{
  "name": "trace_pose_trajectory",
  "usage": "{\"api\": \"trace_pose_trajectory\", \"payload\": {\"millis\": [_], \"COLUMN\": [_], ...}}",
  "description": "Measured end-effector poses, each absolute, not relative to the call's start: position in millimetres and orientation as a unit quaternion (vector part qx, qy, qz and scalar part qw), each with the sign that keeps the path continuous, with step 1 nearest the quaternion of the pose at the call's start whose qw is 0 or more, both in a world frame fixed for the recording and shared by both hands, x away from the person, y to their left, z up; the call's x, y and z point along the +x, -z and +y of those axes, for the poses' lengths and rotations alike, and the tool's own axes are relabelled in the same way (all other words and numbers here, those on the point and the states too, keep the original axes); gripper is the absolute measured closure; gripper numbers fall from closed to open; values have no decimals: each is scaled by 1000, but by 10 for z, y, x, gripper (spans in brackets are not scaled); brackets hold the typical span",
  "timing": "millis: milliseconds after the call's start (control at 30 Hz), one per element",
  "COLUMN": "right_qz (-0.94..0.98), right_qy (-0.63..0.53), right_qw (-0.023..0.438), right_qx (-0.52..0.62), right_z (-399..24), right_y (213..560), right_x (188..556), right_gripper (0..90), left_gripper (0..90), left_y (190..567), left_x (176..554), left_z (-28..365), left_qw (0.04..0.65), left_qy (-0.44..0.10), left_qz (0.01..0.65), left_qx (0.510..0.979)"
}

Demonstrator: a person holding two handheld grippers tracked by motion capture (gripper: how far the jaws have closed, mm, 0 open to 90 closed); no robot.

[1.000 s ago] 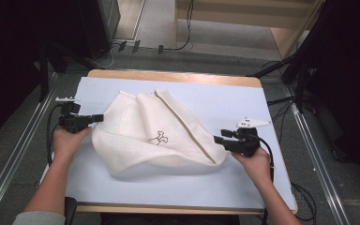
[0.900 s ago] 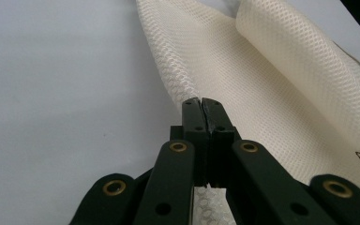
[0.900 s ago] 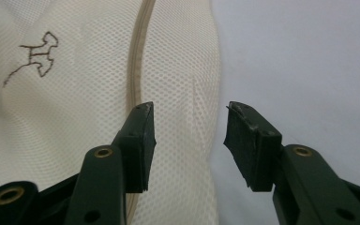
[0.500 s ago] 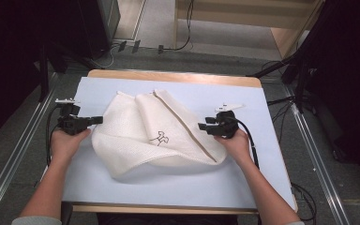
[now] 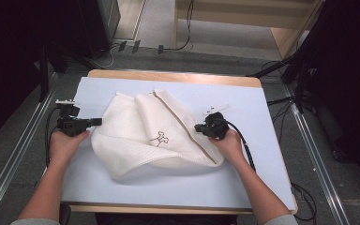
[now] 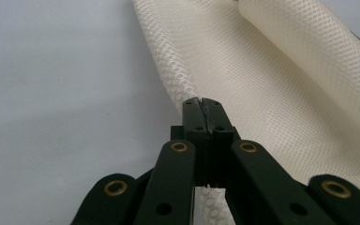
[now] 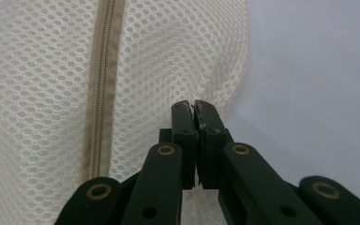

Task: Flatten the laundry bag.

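White mesh bag [image 5: 154, 136] lies crumpled mid-table, the left gripper [image 6: 201, 104] pinched tight on its edge and the right gripper [image 7: 194, 107] closed, maybe nipping mesh near the zip [image 7: 101, 84], so pull both sides slowly and evenly.

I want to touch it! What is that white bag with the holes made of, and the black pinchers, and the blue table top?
The white bag looks like soft mesh fabric: tiny open holes all over, a cloth zipper strip, floppy folds. The left gripper and right gripper look like hard matte black plastic, though painted metal is possible, with brassy rivets. The blue table cover looks smooth and matte; its material is unclear.
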State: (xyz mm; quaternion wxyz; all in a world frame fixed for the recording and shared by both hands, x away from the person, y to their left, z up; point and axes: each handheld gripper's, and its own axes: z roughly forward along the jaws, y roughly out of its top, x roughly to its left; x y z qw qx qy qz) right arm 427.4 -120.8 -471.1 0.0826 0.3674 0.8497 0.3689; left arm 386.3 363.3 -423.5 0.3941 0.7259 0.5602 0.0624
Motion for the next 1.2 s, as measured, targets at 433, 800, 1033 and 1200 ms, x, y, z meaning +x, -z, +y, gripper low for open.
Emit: {"api": "trace_pose_trajectory", "payload": {"millis": [433,800,1033,1200], "right_qz": [816,810,798,797], "right_qy": [-386,-374,-383,-374], "right_qw": [85,106,108,110], "right_qx": [421,439,453,462], "right_z": [-1629,-1996,-2155,-2190], "right_y": [4452,4488,4492,4539], "right_x": [4220,3866,3735,3652], "right_gripper": [900,900,900,900], "left_gripper": [900,900,900,900], "left_y": [4193,4234,4273,4328], "left_x": [3885,3976,4082,4221], "left_z": [3734,3726,3627,3552], "left_qw": [403,393,384,379], "left_qy": [-64,-63,-57,-53], "left_qz": [574,580,577,573], "left_qx": [710,711,719,724]}}
